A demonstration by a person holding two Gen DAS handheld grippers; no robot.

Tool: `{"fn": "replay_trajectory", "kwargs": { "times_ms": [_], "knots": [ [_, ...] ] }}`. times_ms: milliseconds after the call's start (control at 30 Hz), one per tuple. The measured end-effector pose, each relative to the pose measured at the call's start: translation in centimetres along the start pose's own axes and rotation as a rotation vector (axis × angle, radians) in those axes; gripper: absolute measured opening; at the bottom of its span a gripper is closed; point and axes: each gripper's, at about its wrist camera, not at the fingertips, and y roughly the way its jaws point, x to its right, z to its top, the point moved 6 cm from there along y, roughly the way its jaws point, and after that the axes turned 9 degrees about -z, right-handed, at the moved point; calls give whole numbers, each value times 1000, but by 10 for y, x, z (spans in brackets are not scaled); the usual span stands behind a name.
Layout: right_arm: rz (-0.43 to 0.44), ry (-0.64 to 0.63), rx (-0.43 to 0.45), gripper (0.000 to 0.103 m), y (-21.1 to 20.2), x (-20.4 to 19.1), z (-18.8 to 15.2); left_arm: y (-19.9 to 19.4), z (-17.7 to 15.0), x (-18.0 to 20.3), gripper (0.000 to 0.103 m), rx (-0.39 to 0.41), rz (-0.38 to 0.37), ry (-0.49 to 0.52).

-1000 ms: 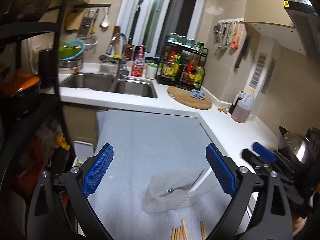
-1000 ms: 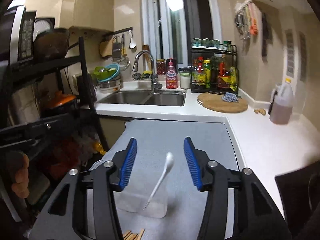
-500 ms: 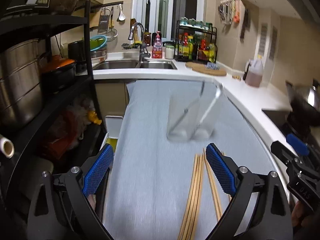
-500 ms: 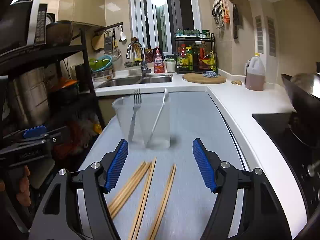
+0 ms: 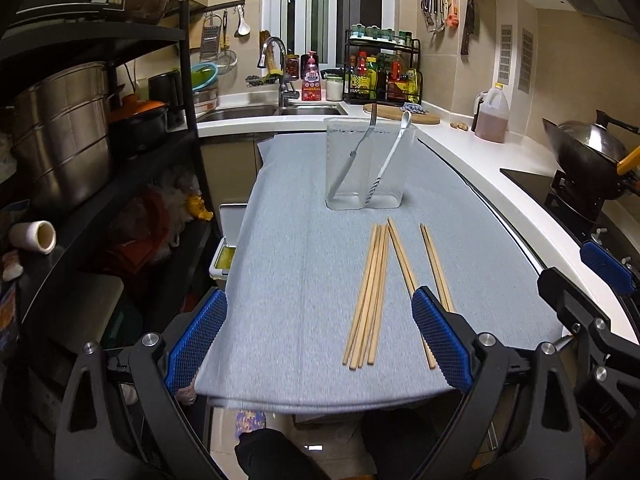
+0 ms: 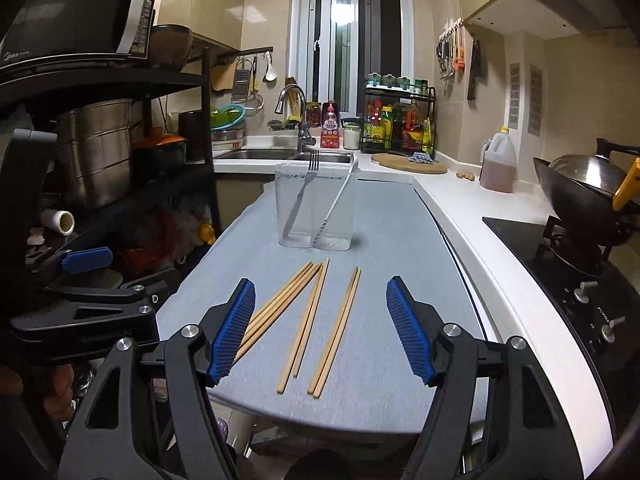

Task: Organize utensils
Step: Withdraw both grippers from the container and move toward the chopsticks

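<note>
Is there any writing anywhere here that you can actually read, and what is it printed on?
"Midea": faint logo, probably, on the microwave, lower left corner.
Pink bottle by the sink: label print too blurred to read.
Bottles on the spice rack: labels too small to read.
Left gripper body: embossed lettering, unreadable.
Stove front: small white marking, unreadable.

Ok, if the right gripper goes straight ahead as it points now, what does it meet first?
Probably the chopsticks lying on the grey mat, between the open right gripper fingers; beyond them, the clear container. Depth is uncertain.
</note>
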Motion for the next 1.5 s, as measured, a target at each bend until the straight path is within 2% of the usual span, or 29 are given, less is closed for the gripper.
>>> {"fn": "replay_trajectory", "kwargs": {
  "times_ms": [333,633,900,1067,1133,1200,1267,1333,1400,1500],
  "knots": [
    [26,-7,-21,68,-16,-8,-15,-15,-16,-2,91,8,5,-27],
    [35,-19,-37,68,-15,-11,-21,-15,-16,-3,91,13,0,-32],
    [14,13,-90,68,6,-1,-33,0,-29,-14,91,9,-25,-47],
    [-9,45,-140,67,29,8,-56,22,-50,-20,89,-8,-56,-36],
    [-11,51,-155,61,38,9,-64,35,-59,-21,85,-33,-67,-33],
    [-4,55,-182,52,47,11,-72,47,-65,-21,77,-58,-78,-31],
    [9,60,-208,37,56,11,-80,57,-69,-22,71,-76,-82,-20],
    [12,52,-229,30,64,11,-86,67,-72,-21,64,-94,-90,-5],
    [18,55,-247,29,71,9,-92,74,-74,-21,58,-110,-94,5],
    [35,64,-267,29,77,5,-97,84,-77,-22,57,-129,-101,3]
  ]
}}
